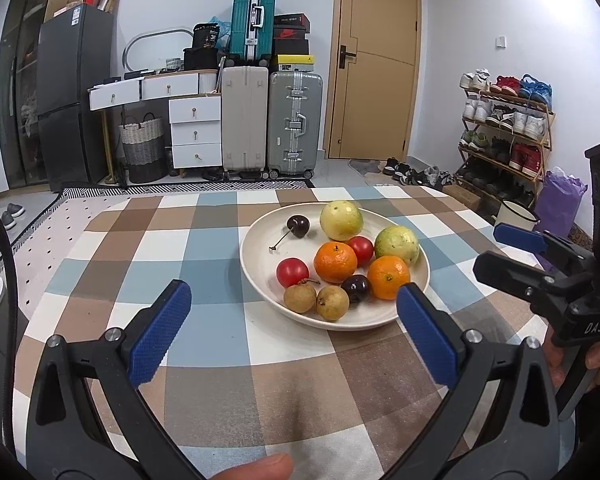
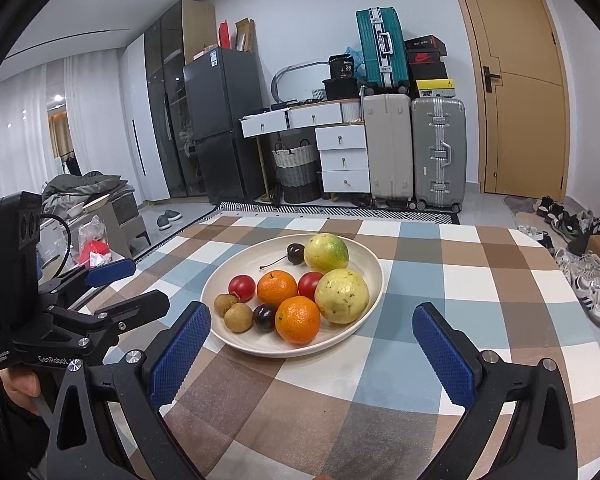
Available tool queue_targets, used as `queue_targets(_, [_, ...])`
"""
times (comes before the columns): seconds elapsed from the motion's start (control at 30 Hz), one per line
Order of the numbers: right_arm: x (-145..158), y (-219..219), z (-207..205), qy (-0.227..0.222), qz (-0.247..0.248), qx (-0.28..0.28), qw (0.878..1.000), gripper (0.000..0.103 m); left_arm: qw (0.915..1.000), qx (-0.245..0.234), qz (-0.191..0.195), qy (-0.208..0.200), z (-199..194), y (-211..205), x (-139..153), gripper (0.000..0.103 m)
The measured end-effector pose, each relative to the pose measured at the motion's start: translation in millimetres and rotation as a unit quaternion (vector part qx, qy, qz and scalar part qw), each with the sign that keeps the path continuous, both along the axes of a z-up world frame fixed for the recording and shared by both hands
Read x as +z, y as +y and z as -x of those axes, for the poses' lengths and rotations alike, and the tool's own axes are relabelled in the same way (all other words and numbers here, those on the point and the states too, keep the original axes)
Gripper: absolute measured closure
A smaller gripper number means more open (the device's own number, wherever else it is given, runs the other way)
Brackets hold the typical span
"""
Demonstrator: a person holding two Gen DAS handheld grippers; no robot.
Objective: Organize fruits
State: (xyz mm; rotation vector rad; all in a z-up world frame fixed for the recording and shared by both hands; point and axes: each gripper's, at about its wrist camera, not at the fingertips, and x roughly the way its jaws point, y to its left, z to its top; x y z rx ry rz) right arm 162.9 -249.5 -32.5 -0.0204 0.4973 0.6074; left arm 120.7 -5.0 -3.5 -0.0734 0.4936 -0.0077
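Both grippers hang low over the near edge of the checked tablecloth point(image 1: 204, 240), the left gripper point(image 1: 294, 330) and the right gripper point(image 2: 310, 350) each with blue pads spread wide and nothing between them, a stance that would let either close around a round fruit. Just beyond sits the cream plate point(image 1: 260, 240), holding every fruit in view: two longans point(image 1: 316, 300) nearest, a dark plum point(image 1: 356, 288), two oranges point(image 1: 362, 270), two red tomatoes point(image 1: 292, 272), then two pale green-yellow fruits point(image 1: 342, 220) and a stemmed cherry point(image 1: 298, 226) farthest. They already lie roughly paired by kind, which fits either a finished sorting or a pile awaiting one. Tightly packed neighbours could hinder a clean grasp. Farther off, suitcases point(image 1: 272, 120) and a door point(image 1: 376, 60).
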Motion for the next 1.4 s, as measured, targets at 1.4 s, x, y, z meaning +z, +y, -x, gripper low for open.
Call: queue_targets(1.4, [0.2, 3.5, 0.5, 0.000, 0.005, 0.002, 1.000, 0.000, 1.0000, 0.000, 0.001, 0.001, -0.4, -0.7, 0.0, 0.001])
